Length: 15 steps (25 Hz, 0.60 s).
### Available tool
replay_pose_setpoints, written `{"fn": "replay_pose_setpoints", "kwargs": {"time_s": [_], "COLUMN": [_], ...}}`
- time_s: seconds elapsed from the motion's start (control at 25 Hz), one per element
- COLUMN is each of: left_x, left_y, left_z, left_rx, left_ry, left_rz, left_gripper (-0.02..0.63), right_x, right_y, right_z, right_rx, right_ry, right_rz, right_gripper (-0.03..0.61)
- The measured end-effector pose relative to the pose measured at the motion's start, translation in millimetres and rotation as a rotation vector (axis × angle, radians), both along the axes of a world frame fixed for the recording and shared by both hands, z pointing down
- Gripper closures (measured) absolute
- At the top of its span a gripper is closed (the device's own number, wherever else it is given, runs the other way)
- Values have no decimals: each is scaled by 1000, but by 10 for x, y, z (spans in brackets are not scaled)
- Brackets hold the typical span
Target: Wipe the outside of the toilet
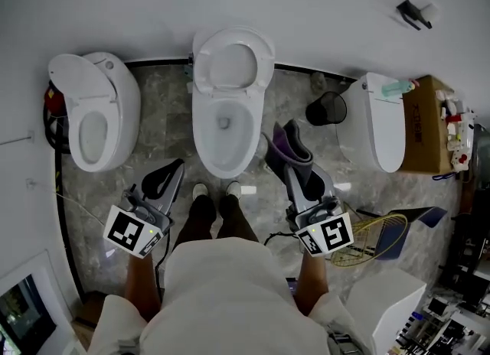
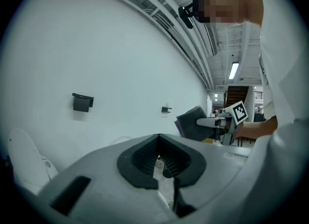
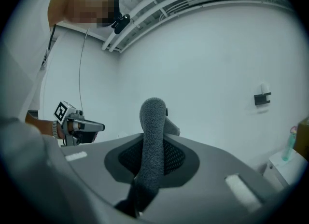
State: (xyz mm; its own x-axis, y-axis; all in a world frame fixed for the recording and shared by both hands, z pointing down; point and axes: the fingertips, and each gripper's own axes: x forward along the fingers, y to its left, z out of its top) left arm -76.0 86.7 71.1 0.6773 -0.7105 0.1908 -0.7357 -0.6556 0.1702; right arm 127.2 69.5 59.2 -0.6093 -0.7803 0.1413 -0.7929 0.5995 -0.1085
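Grey cloth (image 1: 292,138), purple on 1 side, is pinched upright between the jaws of the right gripper (image 1: 298,170). The left gripper (image 1: 170,174) has its jaws pressed together on nothing. Just beyond the person's shoes (image 1: 215,190) stands the white toilet (image 1: 226,128), lid raised, clear of both grippers. It has 2 neighbours, a left toilet (image 1: 96,116) and a right toilet (image 1: 380,124).

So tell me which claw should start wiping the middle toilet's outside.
Right. The right claw is shut on the grey cloth and sits beside the middle toilet. The left claw holds nothing, so it has nothing to wipe with.
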Motion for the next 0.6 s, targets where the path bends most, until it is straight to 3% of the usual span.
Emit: {"fn": "replay_pose_setpoints", "kwargs": {"time_s": [0.36, 0.6], "left_x": [63, -43], "left_y": [-355, -671], "left_z": [560, 1103], "left_rx": [-76, -149], "left_ry": [12, 81], "left_rz": [-48, -102], "left_gripper": [615, 615], "right_x": [-489, -923], "right_y": [-974, -1494], "right_z": [1131, 2168], "right_rx": [-66, -134], "right_ry": [269, 418], "right_rz": [-220, -315], "right_gripper": [518, 518]}}
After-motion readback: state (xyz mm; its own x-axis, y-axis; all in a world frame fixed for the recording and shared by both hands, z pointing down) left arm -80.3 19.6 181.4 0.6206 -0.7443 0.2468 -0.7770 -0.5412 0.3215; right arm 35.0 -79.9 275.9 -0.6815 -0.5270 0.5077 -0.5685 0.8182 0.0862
